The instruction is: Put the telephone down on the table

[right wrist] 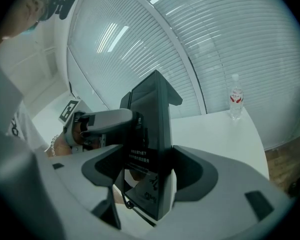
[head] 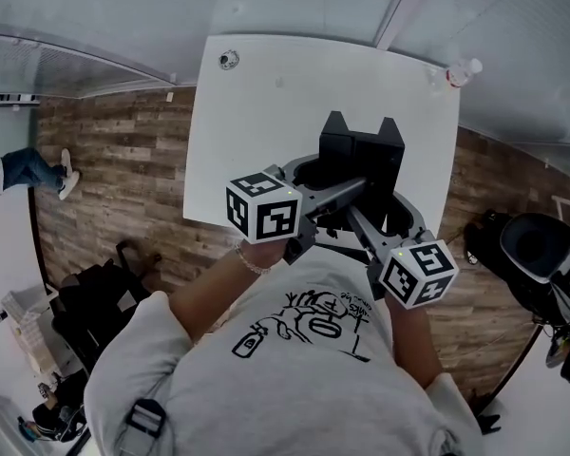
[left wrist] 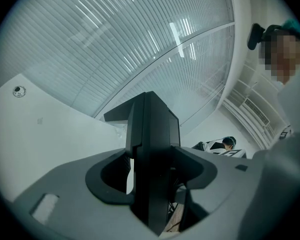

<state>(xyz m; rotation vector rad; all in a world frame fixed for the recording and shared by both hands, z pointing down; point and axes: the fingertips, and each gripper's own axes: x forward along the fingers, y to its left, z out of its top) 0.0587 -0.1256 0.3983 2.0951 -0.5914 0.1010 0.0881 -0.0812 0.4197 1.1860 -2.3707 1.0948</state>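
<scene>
While clamped in both grippers at once, stood upright over near part of table (head: 266, 112): one telephone (head: 362, 148), black, with two raised corners at its far top. Was gripped from near left by left gripper (head: 340, 184) and from near right by right gripper (head: 384, 215), with jaws of each pressed flat on opposite faces and nothing else between them. Showed edge-on in left gripper view, rising straight out from between jaws. Showed one broad face with white print (right wrist: 139, 156) in right gripper view. Could not be judged as resting on tabletop or just clear of it.

Surface: white, with rounded corners.
- Round fitting (head: 229, 59) set into far left corner.
- Clear bottle (head: 459, 72) with red label, upright at far right corner, well apart from telephone.

Room:
- Wood-plank floor (head: 104, 174) on left and right of table.
- Slatted white blinds (left wrist: 140, 49) along far side.
- Black backpack (head: 93, 310) on floor at near left.
- Black chair (head: 541, 243) at right.
- Leg in blue jeans (head: 28, 169) with pale shoe, at far left edge.
- Second person (left wrist: 221, 145) in black-and-white top, small in left gripper view.
- Bead bracelet (head: 253, 260) on wrist behind left gripper.
- Grey printed T-shirt (head: 304, 350) on wearer of head camera.
</scene>
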